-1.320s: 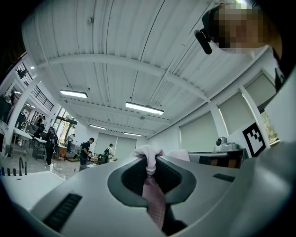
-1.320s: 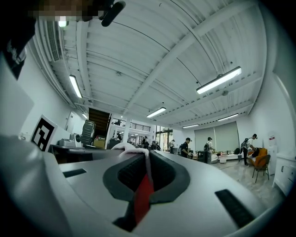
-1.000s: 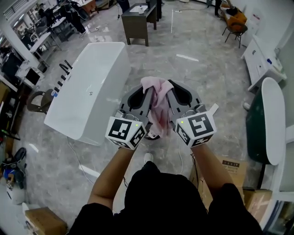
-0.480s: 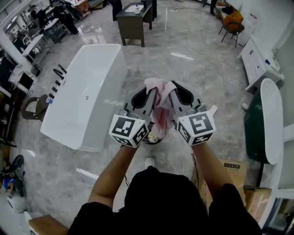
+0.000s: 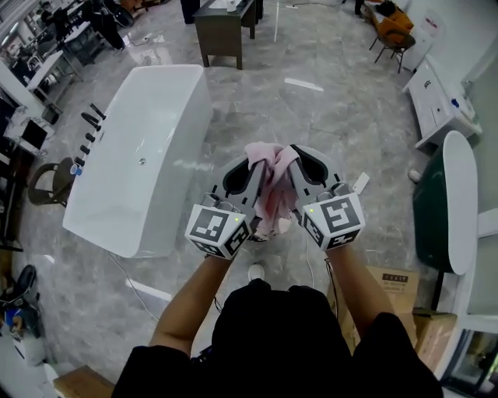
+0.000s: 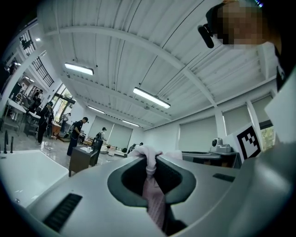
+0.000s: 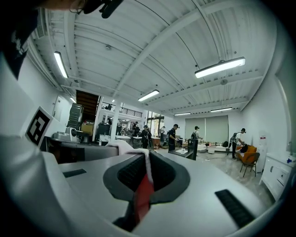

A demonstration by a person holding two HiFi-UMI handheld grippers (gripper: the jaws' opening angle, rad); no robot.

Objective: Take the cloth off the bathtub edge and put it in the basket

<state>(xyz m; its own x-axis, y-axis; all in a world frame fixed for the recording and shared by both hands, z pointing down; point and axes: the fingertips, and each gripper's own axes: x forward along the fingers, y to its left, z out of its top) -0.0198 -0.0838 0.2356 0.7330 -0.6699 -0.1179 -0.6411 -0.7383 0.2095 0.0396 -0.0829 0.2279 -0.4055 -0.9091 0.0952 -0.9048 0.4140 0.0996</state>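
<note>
The pink cloth [image 5: 272,194] hangs bunched between my two grippers, held in the air in front of the person. My left gripper [image 5: 250,169] is shut on its left side and my right gripper [image 5: 293,165] on its right side, tips nearly touching. In the left gripper view the cloth [image 6: 155,203] runs down between the closed jaws of my left gripper [image 6: 150,162]. The right gripper view shows the cloth [image 7: 143,194] pinched the same way in my right gripper [image 7: 147,159]. The white bathtub [image 5: 140,155] stands to the left. A dark round thing [image 5: 259,234] on the floor is mostly hidden under the cloth.
A dark table [image 5: 222,19] stands beyond the bathtub. A green and white tub [image 5: 447,202] and cardboard boxes [image 5: 393,284] are at the right, a white cabinet [image 5: 440,101] behind them. Black taps [image 5: 85,132] line the bathtub's far side. Several people stand far off.
Both grippers keep their hold on the cloth and have come slightly lower and nearer the person. The bathtub has drifted a little left in the head view.
</note>
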